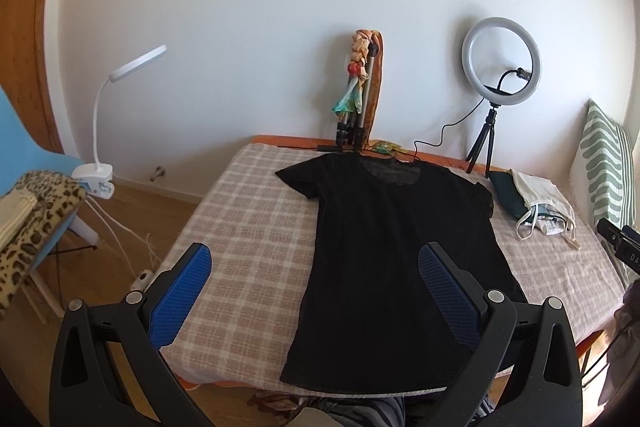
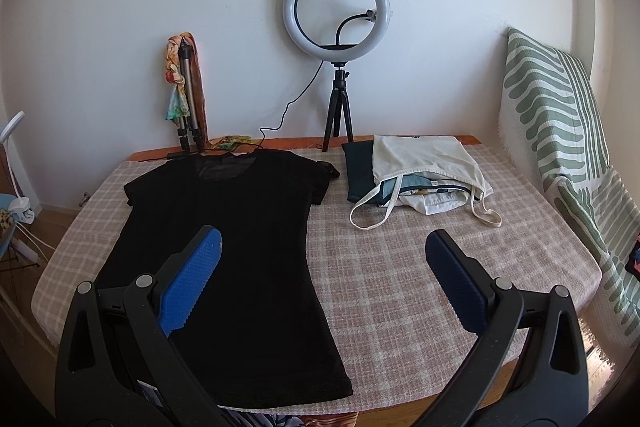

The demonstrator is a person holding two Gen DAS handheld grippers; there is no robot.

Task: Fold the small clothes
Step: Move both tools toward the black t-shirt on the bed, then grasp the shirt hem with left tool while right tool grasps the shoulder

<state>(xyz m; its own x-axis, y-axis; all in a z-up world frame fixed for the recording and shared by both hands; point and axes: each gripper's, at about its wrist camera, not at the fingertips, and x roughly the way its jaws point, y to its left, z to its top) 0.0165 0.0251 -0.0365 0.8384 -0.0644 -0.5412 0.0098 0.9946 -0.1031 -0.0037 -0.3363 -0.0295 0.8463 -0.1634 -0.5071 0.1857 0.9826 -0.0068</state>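
Observation:
A black short-sleeved T-shirt (image 1: pixel 384 259) lies flat on the checked table cover, neck toward the wall and hem at the near edge; it also shows in the right wrist view (image 2: pixel 236 239). My left gripper (image 1: pixel 316 259) is open and empty, held above the shirt's left side near the hem. My right gripper (image 2: pixel 324 247) is open and empty, held above the shirt's right edge and the bare cover beside it.
A pile of folded clothes with a white strappy top (image 2: pixel 420 167) lies at the back right of the checked table (image 2: pixel 400 267). A ring light on a tripod (image 2: pixel 336 23), a folded tripod with a scarf (image 2: pixel 186 95) and a cable stand by the wall. A striped cushion (image 2: pixel 560 131) leans at right.

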